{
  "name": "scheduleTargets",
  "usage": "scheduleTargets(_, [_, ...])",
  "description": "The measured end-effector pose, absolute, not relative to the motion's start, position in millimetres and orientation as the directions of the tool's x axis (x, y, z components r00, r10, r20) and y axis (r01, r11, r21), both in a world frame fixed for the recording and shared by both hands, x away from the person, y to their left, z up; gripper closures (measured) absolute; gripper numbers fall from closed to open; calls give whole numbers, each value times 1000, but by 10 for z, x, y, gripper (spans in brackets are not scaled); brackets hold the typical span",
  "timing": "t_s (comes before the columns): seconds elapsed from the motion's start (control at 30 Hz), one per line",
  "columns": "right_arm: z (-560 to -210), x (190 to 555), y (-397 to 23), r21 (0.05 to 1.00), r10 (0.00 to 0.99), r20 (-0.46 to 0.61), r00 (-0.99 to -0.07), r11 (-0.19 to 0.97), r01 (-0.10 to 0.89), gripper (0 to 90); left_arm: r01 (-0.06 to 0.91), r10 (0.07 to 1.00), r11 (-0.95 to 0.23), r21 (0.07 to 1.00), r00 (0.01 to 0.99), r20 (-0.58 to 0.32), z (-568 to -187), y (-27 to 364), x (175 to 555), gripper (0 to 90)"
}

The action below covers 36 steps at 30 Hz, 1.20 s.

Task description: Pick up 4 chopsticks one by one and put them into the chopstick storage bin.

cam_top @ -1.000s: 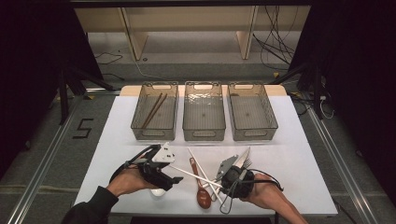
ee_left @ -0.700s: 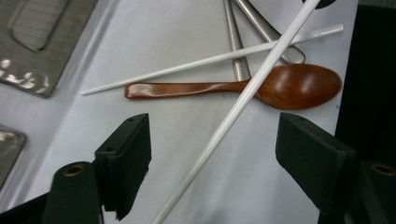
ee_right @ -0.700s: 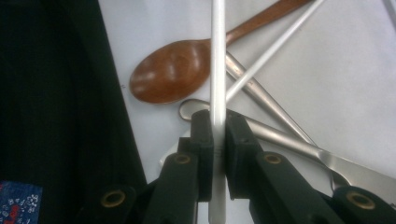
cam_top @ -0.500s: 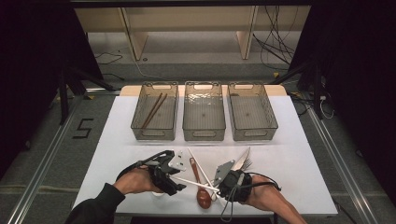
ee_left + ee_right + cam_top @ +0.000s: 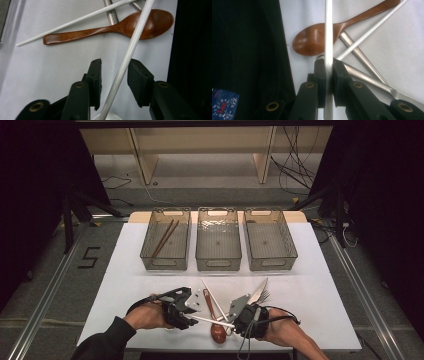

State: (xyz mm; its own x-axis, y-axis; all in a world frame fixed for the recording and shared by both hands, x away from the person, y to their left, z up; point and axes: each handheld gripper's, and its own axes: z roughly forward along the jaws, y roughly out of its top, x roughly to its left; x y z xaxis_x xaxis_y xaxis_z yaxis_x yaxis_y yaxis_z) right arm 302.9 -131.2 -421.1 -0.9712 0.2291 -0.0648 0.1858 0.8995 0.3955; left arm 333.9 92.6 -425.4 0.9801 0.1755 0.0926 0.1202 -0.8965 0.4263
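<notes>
Spanning the gap between both grippers, a white chopstick (image 5: 212, 321) hangs just above the table's (image 5: 320, 310) near edge, over the bowl of a wooden spoon (image 5: 217, 330). Right gripper (image 5: 328, 67) has it clamped: pads pressed tight on the stick from both sides, seen in right gripper view. Left gripper (image 5: 114, 72) sits at the stick's other end w/ jaws part open; they've just been closing, and the stick runs btwn the pads (image 5: 96, 72), which stand a little off it on each side, per left gripper view. A second white chopstick (image 5: 214, 297) lies flat on the table, crossing the spoon handle. Beside them, nr the right gripper, lie a knife (image 5: 257, 292) and a fork (image 5: 264, 296), metal handles partly under the spoon's bowl. Farther back, 3 clear bins in a row: left bin (image 5: 150, 245) holds 2 brown chopsticks (image 5: 164, 238); mid bin (image 5: 218, 262) and right bin (image 5: 290, 245) stand alongside.
</notes>
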Motion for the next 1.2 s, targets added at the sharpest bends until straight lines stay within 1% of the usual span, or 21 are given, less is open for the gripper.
scheduleTargets(0.07, [-4214,3027,-1310,393,215,-71,-974,904,171,840,121,173,-898,423,981,88,-4256,922,3340,680])
scheduleTargets(0.13, [-4214,3026,-1309,393,221,-73,-973,903,175,840,115,166,-899,422,982,86,-4250,919,3338,730])
scheduleTargets(0.2, [-4213,3027,-1308,391,219,-73,-973,904,174,839,108,151,-903,415,986,74,-4250,921,3334,743])
scheduleTargets(0.27, [-4220,3022,-1305,394,201,-83,-976,906,153,839,99,140,-905,415,988,69,-4257,922,3322,755])
scheduleTargets(0.43, [-4226,3026,-1319,397,192,-80,-978,906,146,832,46,79,-909,414,995,62,-4252,923,3295,790])
scheduleTargets(0.53, [-4228,3038,-1339,401,204,-87,-975,903,153,814,23,46,-910,414,998,46,-4261,914,3274,816])
scheduleTargets(0.6, [-4224,3048,-1353,400,239,-95,-966,898,182,785,10,26,-905,425,999,31,-4261,908,3261,838])
scheduleTargets(0.67, [-4217,3086,-1382,411,257,-80,-963,889,203,768,24,34,-899,438,999,17,-4253,912,3261,844])
scheduleTargets(0.7, [-4203,3094,-1394,415,272,-78,-959,884,217,739,31,43,-896,442,999,18,-4245,922,3271,845])
scheduleTargets(0.77, [-4172,3117,-1417,435,313,-68,-947,864,254,639,53,71,-896,442,997,24,-4232,958,3304,846])
scheduleTargets(0.83, [-4139,3145,-1448,474,360,-66,-931,832,288,524,75,106,-894,442,993,47,-4219,1017,3348,847])
scheduleTargets(0.93, [-4085,3189,-1495,536,441,-69,-895,773,339,428,120,159,-887,446,986,51,-4192,1099,3411,846])
scheduleTargets(1.0, [-4045,3213,-1529,577,485,-52,-873,728,370,393,159,211,-882,443,975,70,-4195,1143,3449,847])
scheduleTargets(1.07, [-4014,3233,-1566,615,522,-36,-852,684,393,357,176,233,-875,451,970,74,-4193,1188,3475,847])
scheduleTargets(1.2, [-4001,3248,-1642,638,563,-40,-825,650,413,335,217,282,-863,457,956,77,-4158,1230,3507,847])
